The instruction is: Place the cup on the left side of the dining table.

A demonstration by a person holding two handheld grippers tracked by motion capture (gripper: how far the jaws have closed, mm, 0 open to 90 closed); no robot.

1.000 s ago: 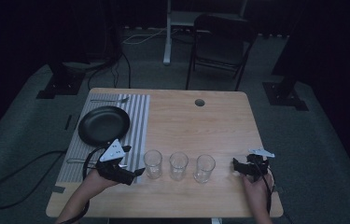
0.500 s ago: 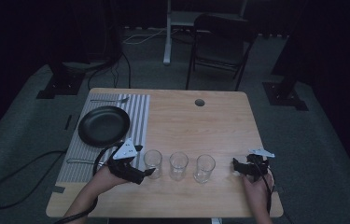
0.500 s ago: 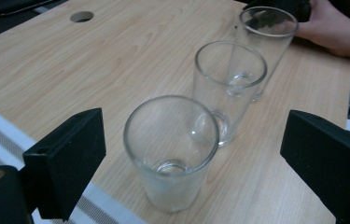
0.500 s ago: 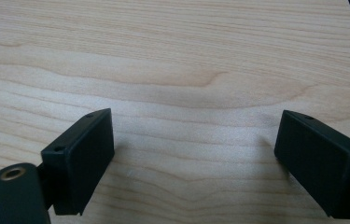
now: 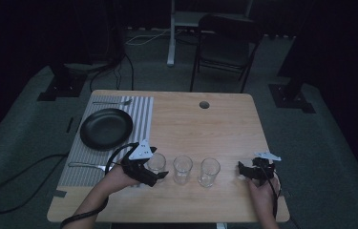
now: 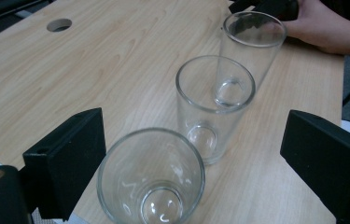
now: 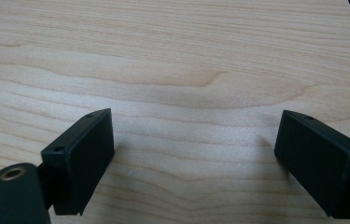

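Three clear empty glasses stand in a row near the table's front edge: left glass (image 5: pixel 156 162), middle glass (image 5: pixel 183 168), right glass (image 5: pixel 209 171). My left gripper (image 5: pixel 158 173) has its jaws on either side of the left glass (image 6: pixel 151 177). One jaw sits close by its rim and the other stands well apart. The jaws have closed slightly within the last second but stay open. Beyond it line up the middle glass (image 6: pixel 214 107) and the right glass (image 6: pixel 252 46). My right gripper (image 5: pixel 243 169) rests open on bare wood (image 7: pixel 193 70) right of the row, nothing between its jaws.
A black plate (image 5: pixel 106 128) lies on a striped mat (image 5: pixel 143 112) at the table's left, with a fork (image 5: pixel 112 102) behind it and a utensil (image 5: pixel 86 165) in front. A cable hole (image 5: pixel 204 104) sits at the back. A chair (image 5: pixel 224 43) stands beyond the table.
My left gripper has moved right from the mat's edge until its jaws flank the left glass. The right gripper and the glasses have stayed put.
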